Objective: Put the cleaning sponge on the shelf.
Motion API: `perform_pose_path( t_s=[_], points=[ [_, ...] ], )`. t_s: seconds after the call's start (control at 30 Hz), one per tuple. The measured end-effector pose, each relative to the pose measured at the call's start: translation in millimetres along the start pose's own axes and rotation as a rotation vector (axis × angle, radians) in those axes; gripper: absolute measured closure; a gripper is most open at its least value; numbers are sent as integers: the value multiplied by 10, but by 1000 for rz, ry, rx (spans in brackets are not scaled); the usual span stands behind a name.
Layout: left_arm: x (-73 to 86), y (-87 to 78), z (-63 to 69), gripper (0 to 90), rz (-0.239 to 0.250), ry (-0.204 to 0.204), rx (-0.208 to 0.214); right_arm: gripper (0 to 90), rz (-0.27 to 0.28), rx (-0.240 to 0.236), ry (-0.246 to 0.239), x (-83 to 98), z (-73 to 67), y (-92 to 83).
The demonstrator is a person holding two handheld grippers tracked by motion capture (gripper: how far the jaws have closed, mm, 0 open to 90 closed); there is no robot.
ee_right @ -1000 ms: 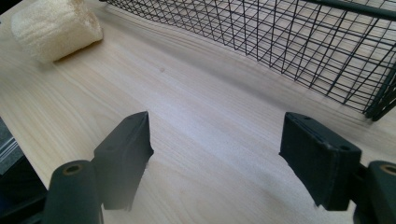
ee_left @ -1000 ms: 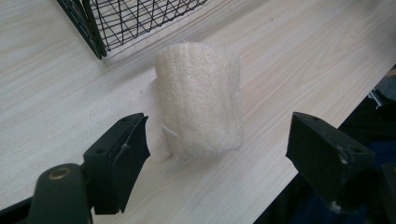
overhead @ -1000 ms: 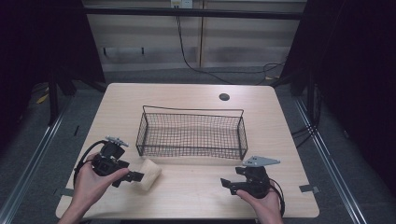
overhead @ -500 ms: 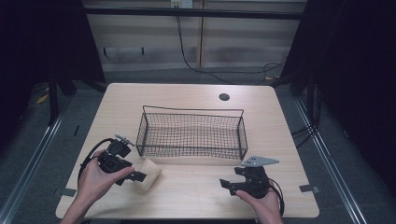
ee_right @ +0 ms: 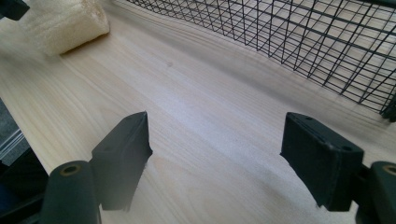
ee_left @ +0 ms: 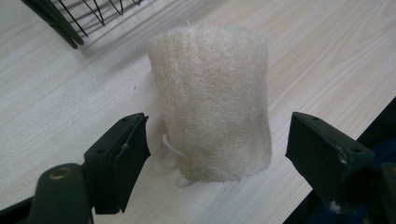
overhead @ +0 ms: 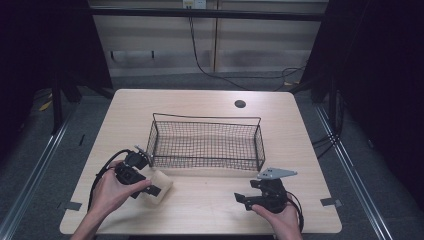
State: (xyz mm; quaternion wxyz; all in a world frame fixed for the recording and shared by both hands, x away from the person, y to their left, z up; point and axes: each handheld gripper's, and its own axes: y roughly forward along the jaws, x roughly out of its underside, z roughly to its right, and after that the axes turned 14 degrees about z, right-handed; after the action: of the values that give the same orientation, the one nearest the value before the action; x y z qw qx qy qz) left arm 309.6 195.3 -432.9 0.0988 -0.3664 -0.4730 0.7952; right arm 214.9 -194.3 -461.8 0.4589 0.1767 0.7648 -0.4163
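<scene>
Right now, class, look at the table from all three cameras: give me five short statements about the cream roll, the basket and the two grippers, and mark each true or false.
1. The cream fibrous roll lies on the table, outside the wire basket. True.
2. The left gripper has its jaws pressed on the roll. False: they stand open on either side of it, with gaps.
3. The basket holds several items. False: it is empty.
4. The right gripper has its jaws open over bare wood. True.
5. The roll lies at the table's far edge. False: it lies near the front, left of centre.
</scene>
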Motion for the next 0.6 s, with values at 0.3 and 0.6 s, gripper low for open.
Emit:
perform_pose_path(
  t_s=[0.3,0.6],
  points=[
    [16,113,-37,184,-27,-9,24,231,-4,-6,-3,3,-4,12],
    [20,179,-81,186,-47,-8,35,231,-7,-9,-1,3,-2,12]
  ],
)
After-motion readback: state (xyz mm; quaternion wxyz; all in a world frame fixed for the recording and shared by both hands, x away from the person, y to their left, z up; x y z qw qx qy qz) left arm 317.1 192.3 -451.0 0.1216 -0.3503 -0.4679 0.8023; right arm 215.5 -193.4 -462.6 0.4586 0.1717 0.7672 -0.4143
